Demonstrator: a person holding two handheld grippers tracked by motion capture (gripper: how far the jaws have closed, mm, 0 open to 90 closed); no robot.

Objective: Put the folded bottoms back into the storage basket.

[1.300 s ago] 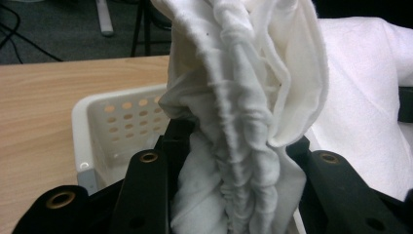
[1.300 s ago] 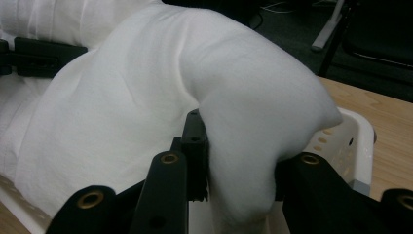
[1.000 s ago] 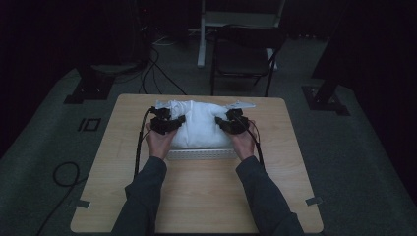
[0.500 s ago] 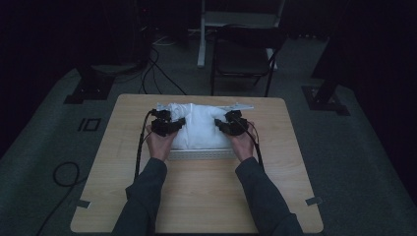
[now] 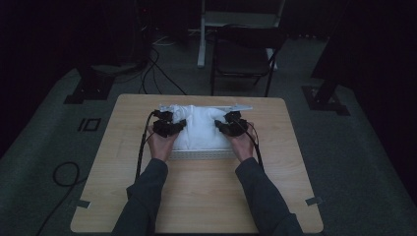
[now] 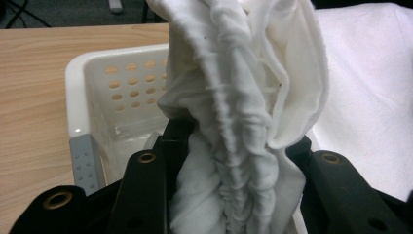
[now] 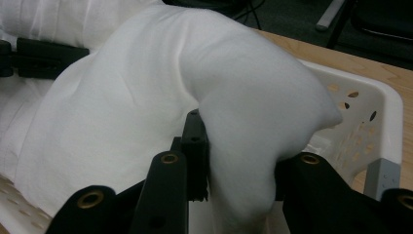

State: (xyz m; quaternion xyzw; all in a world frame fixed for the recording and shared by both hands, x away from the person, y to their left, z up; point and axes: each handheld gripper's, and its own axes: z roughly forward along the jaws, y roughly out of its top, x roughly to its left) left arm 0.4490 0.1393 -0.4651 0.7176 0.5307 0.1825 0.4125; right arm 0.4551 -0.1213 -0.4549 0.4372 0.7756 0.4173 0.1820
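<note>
Both grippers are clamped on the white cloth [image 5: 199, 129], the left gripper [image 5: 168, 127] on its bunched left end and the right gripper [image 5: 230, 125] on its right end, so its long axis spans the perforated basket [image 5: 201, 154] on the bench [image 5: 206, 191].

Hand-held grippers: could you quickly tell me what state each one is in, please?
Left hand-held gripper: closed on bunched white cloth.
Right hand-held gripper: closed on a fold of the same cloth.

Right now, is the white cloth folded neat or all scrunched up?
Scrunched up. The white cloth is bunched into wrinkled ridges between the left gripper jaws, and mounded in the right gripper, above the white basket.
</note>
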